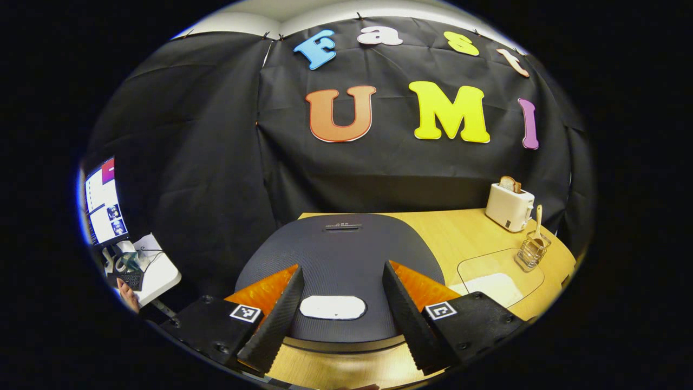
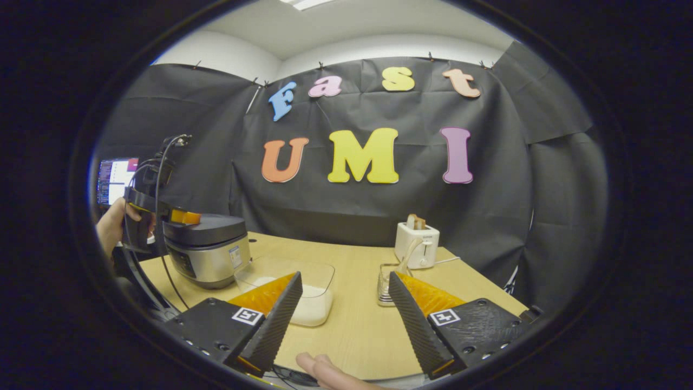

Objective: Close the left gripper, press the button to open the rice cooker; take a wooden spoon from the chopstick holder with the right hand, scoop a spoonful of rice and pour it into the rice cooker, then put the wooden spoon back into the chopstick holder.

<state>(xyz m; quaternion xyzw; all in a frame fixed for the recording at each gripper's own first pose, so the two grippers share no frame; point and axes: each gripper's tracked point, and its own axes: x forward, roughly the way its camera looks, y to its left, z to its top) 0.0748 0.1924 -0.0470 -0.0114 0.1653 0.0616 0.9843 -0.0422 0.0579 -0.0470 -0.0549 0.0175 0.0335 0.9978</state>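
One rice cooker [image 1: 341, 260], one wooden spoon [image 1: 537, 222], perhaps one toast slice [image 1: 509, 184].

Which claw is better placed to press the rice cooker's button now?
Left. The left claw hovers open over the rice cooker, straddling its button; the right claw is off beside the rice container.
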